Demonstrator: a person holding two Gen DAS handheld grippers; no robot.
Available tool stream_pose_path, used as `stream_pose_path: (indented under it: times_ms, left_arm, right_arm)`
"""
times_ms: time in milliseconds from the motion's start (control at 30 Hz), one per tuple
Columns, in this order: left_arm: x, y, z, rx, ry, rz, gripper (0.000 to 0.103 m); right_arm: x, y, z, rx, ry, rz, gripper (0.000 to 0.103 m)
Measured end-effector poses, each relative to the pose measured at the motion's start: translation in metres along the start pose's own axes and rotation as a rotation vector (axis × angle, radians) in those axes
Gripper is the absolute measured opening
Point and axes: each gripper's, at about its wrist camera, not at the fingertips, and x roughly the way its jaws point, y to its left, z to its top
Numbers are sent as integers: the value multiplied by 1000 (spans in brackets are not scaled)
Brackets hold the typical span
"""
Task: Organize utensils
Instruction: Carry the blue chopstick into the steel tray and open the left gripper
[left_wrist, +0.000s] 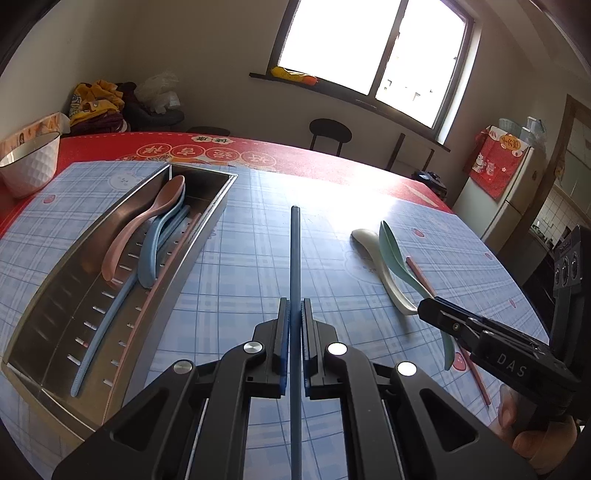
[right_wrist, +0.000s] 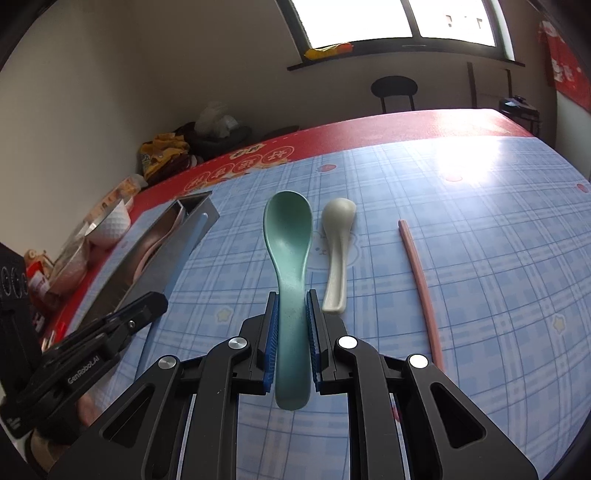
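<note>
My left gripper (left_wrist: 294, 308) is shut on a blue chopstick (left_wrist: 295, 258) that points forward over the table, to the right of the steel utensil tray (left_wrist: 66, 295). The tray holds a pink spoon (left_wrist: 147, 218), a blue spoon (left_wrist: 159, 240), a blue chopstick and a pink chopstick. My right gripper (right_wrist: 291, 301) is shut on the handle of a green spoon (right_wrist: 290, 236). A white spoon (right_wrist: 338, 251) lies just right of it, and a pink chopstick (right_wrist: 421, 284) lies further right on the mat. The left gripper also shows in the right wrist view (right_wrist: 147, 302).
A white bowl (left_wrist: 29, 166) stands at the table's far left on the red cloth (left_wrist: 332, 155). A blue plaid mat (right_wrist: 480, 258) covers the work area. Clothes are piled beyond the table, with stools near the window.
</note>
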Motion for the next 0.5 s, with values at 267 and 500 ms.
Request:
stream_pose_path:
  times_ms: [267,500]
  left_arm:
    - [-14,12,7,-7,33,-50,6]
    - [-44,49,30,-41,36,-71,6]
  right_arm:
    - [-6,-7,-5,24,-26,44,15]
    - [-7,-12,-9,47,-35,70,15]
